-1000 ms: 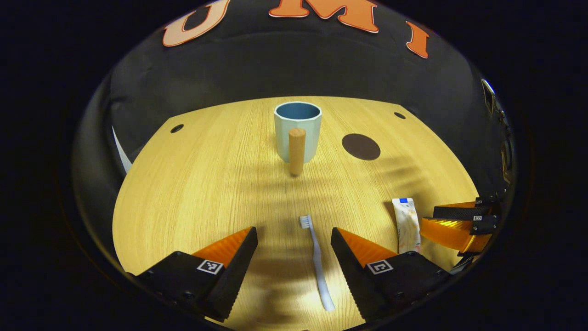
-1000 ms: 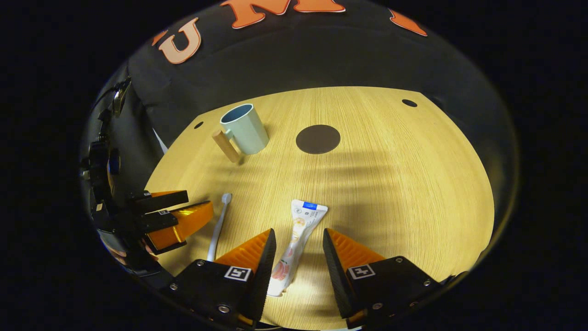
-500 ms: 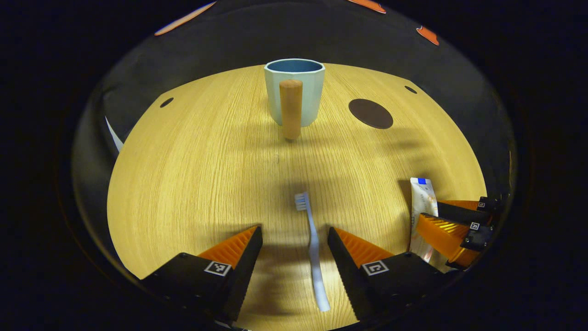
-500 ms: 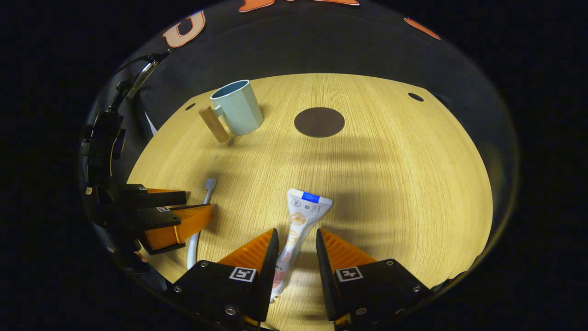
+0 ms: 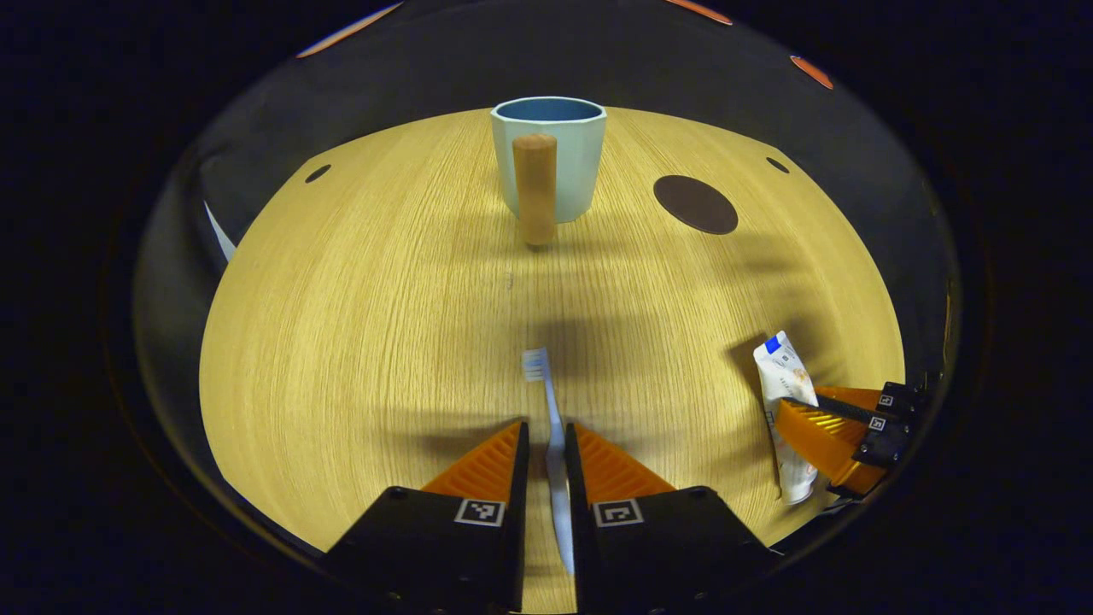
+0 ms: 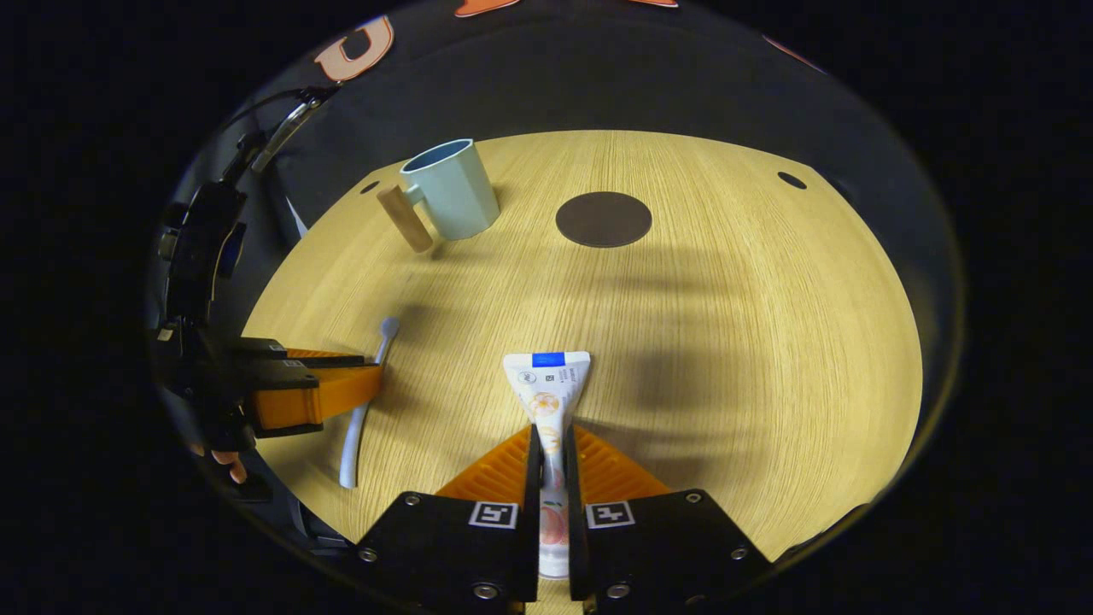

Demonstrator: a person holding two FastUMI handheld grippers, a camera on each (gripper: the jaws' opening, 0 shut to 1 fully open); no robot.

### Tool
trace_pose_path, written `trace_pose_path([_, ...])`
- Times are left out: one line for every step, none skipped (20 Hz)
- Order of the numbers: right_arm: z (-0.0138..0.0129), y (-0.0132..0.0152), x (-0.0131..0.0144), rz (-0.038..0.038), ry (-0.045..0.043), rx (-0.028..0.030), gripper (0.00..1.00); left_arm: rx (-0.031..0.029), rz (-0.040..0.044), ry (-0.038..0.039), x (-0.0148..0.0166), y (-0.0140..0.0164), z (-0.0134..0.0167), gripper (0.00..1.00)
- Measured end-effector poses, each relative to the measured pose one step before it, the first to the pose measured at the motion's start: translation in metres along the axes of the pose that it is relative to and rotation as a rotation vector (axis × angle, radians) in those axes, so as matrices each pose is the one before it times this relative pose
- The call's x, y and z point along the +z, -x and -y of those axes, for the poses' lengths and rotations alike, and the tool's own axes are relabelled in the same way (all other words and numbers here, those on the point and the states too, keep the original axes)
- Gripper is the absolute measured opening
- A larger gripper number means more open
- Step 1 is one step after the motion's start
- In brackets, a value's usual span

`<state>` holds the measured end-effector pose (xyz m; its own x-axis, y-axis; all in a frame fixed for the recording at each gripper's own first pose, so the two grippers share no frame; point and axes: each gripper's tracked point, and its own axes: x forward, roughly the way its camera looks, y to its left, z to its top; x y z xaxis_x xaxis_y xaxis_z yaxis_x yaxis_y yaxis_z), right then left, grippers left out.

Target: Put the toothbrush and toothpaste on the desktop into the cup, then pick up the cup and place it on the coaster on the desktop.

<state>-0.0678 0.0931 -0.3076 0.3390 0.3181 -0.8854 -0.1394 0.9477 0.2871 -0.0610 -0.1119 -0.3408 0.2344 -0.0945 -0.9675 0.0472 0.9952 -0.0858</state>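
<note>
toothbrush and toothpaste clamped, cup upright

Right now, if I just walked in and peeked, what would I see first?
Probably the two orange grippers: the left gripper is shut on the toothbrush, and the right gripper is shut on the toothpaste. Farther back on the wooden table stand a pale blue cup and, beside it, a dark round coaster.

We see a light wood-grain counter filling the middle of both views, with small dark round holes near its far corners. Behind it, across the top of the frame, hangs the booth's black cloth wall. Soft shadows band the lit wood.
</note>
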Motion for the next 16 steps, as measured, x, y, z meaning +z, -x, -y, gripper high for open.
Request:
trace_pose_path([-0.00136,-0.00005,-0.00033,0.00013,-0.00132,0.00866,0.14,0.00029,-0.00334,0.00836,0.00105,-0.00184,0.00632,0.20])
trace_pose_path([-0.00188,0.00093,-0.00023,-0.00440,0.00377,0.00955,0.14,0.00012,-0.00493,0.00724,-0.00431,-0.00361,0.00659,0.20])
trace_pose_path([-0.00226,0.00009,0.00104,0.00225,0.00602,0.00924,0.14,-0.00199,-0.00762,0.00845,-0.00442,0.00165,0.00529,0.20])
trace_pose_path([-0.00363,-0.00197,0.00034,0.00570,0.00975,0.01241,0.14,-0.00503,0.00264,0.00691,0.00347,-0.00502,0.00509,0.14])
trace_pose_path([-0.00494,-0.00207,0.00243,0.01533,0.00296,0.01653,0.15,-0.00360,-0.00151,-0.00114,-0.00172,0.00271,0.00311,0.10])
trace_pose_path([-0.00714,-0.00494,0.00042,0.00193,0.00470,0.01490,0.14,-0.00367,0.00515,0.00665,0.00427,-0.00209,0.00467,0.10])
trace_pose_path([-0.00215,-0.00160,0.00097,0.00463,0.00590,0.00312,0.14,-0.00203,0.00200,0.00504,-0.00230,0.00880,-0.00478,0.10])
trace_pose_path([-0.00070,0.00153,-0.00055,0.00338,0.00482,0.00280,0.11,-0.00008,0.00481,0.00099,0.00203,-0.00640,0.00128,0.10])
trace_pose_path([-0.00145,0.00167,0.00013,0.00378,0.00254,0.01237,0.10,-0.01002,0.01114,-0.00690,0.00316,0.00059,0.00351,0.10])
trace_pose_path([-0.00303,-0.00078,-0.00014,0.00291,-0.01489,0.02154,0.08,-0.01584,0.02793,-0.00422,0.00847,0.00061,0.00486,0.10])
trace_pose_path([-0.00306,0.00090,-0.00149,-0.00499,-0.01180,0.02187,0.08,-0.02538,0.01698,-0.00569,0.00468,0.00538,0.00577,0.07])
trace_pose_path([-0.00018,0.00003,-0.00031,0.00454,-0.00674,0.00571,0.08,-0.01234,0.01885,-0.00267,-0.00012,-0.01085,0.00249,0.09])
trace_pose_path([0.00169,-0.00065,0.00216,0.01033,0.00177,-0.00773,0.08,-0.00825,0.01585,-0.00521,0.00161,0.00005,-0.00224,0.09])
trace_pose_path([-0.00114,-0.00035,-0.00024,0.00693,0.00828,-0.00078,0.08,-0.00408,0.00838,0.00136,-0.00363,0.00064,-0.00539,0.07])
trace_pose_path([-0.00035,0.00052,0.00028,0.00453,0.00532,0.00363,0.08,-0.00609,0.01029,0.00286,0.00188,-0.00077,-0.00027,0.08])
trace_pose_path([-0.00028,0.00029,0.00015,0.00166,0.00404,0.00189,0.08,-0.00201,0.00223,0.00677,0.00084,-0.00178,0.00212,0.07])
